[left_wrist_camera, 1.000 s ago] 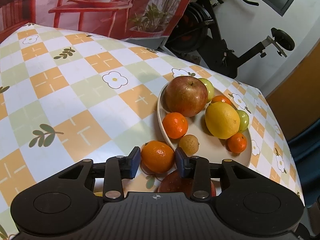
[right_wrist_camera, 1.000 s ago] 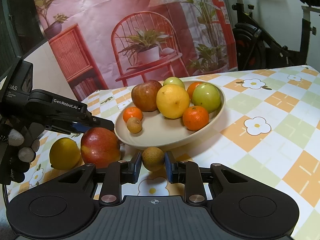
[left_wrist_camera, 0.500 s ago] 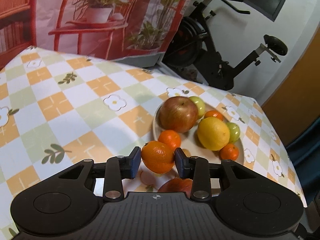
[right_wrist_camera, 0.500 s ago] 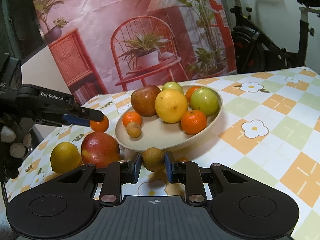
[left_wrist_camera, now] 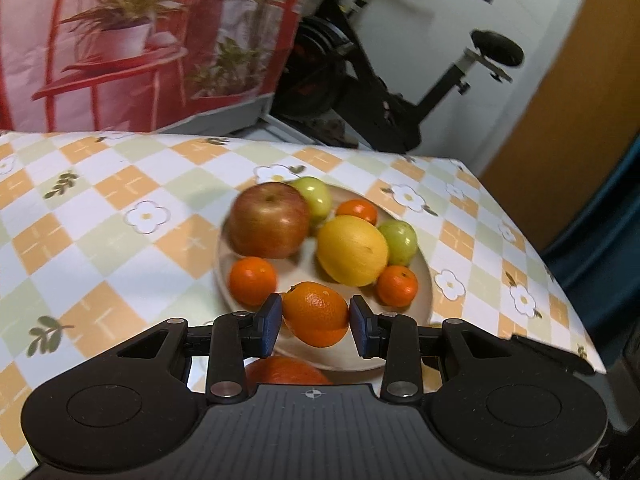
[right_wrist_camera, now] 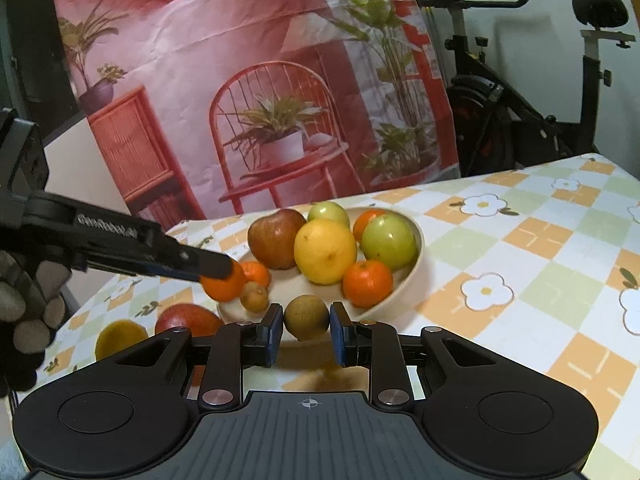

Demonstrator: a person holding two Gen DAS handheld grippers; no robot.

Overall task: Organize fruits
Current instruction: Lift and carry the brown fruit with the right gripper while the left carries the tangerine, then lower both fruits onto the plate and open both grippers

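White lettering on the left tongs (right_wrist_camera: pixel 218 270) is too blurred to read

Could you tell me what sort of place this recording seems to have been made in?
Probably a room in a home, set up for recording: a table with a checked floral tablecloth, an exercise bike against the wall, and a printed backdrop of a chair and plants hung behind.

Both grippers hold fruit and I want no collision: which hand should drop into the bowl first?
Left: its gripper already holds the orange above the bowl; the right gripper with the brown fruit is outside it.
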